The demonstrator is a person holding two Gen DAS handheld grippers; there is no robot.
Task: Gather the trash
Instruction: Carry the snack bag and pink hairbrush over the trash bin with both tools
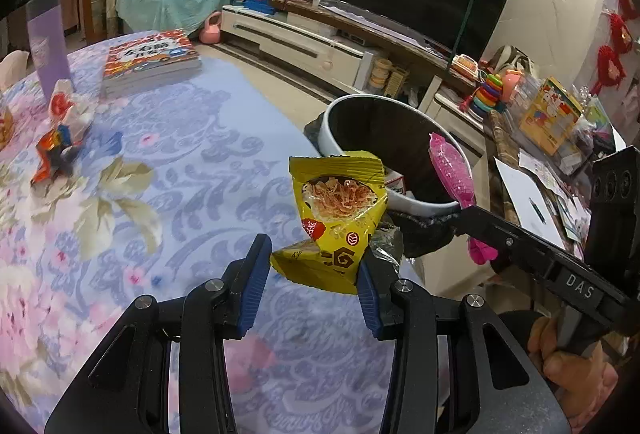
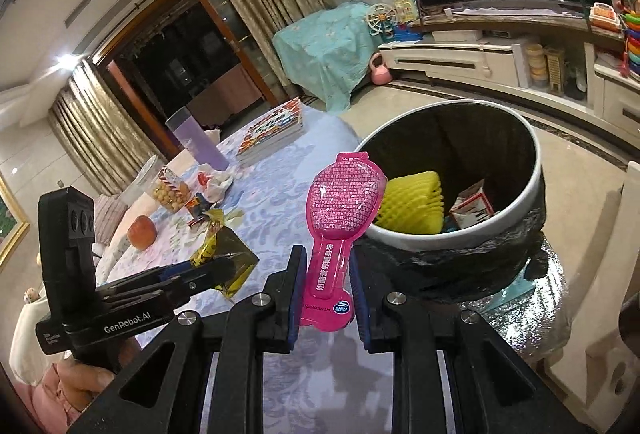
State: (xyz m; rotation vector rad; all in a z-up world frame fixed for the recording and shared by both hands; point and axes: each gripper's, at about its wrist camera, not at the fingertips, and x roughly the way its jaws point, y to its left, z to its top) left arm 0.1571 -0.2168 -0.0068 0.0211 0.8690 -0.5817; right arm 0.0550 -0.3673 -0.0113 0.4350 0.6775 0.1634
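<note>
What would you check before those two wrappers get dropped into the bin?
1. Left gripper has the yellow snack bag between its fingers: ok.
2. Right gripper is shut on the pink wrapper: ok.
3. Trash bin is open, with room above the yellow foam net and carton inside: ok.
4. Pink wrapper is over the bin mouth: not ok, it looks short of the near rim.
5. Yellow snack bag is over the bin mouth: not ok, it sits above the table edge.
6. More trash left on the table, such as the crumpled wrappers: not ok, still to collect.
</note>
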